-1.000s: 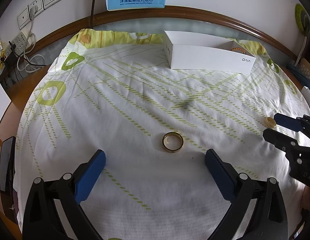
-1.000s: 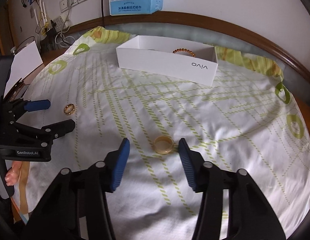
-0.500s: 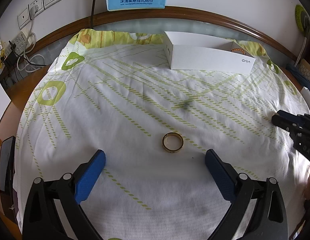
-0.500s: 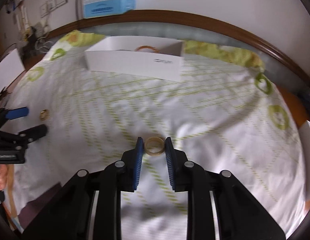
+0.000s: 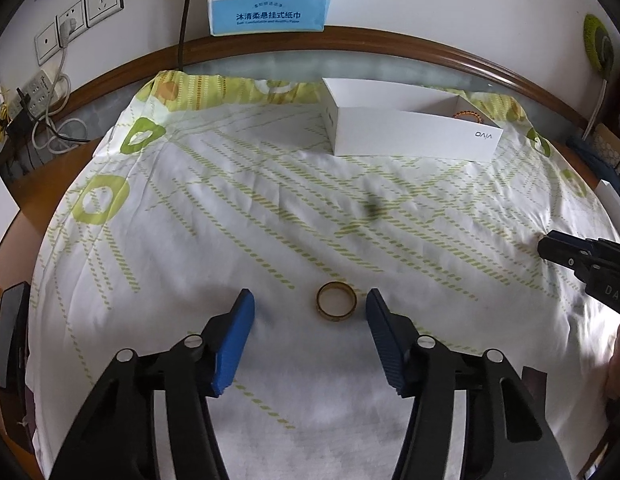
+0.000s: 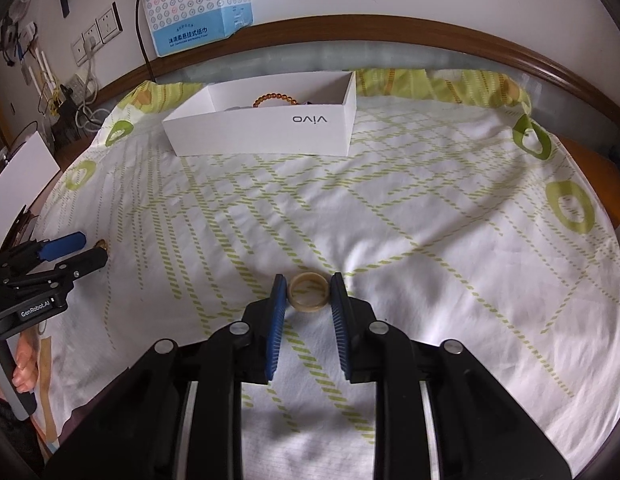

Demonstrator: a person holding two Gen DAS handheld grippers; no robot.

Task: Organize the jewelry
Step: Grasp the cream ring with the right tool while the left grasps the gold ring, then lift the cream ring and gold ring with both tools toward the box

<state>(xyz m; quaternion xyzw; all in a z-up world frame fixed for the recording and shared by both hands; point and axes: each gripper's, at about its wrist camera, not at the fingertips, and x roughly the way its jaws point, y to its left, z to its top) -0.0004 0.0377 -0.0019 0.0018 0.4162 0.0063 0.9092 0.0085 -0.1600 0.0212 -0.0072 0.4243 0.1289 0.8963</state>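
Cloth (image 6: 429,208) covered table; box (image 6: 266,128) stood at far edge. Right gripper (image 6: 308,294) clamped on pale ring (image 6: 308,292), low on cloth. Left gripper (image 5: 310,312), fingers apart, flanked gold ring (image 5: 335,301), nearer right finger. Best practice: centre left, close gently, lift straight, carry both to box.

Round wooden-rimmed surface (image 5: 389,42) draped with a white cloth (image 5: 230,240) printed in green dashes and rings. Directly on the cloth: an open white box (image 6: 266,130) near the far edge, a gold ring (image 5: 335,307) toward the near left, and a pale beige ring (image 6: 308,291) toward the near right.
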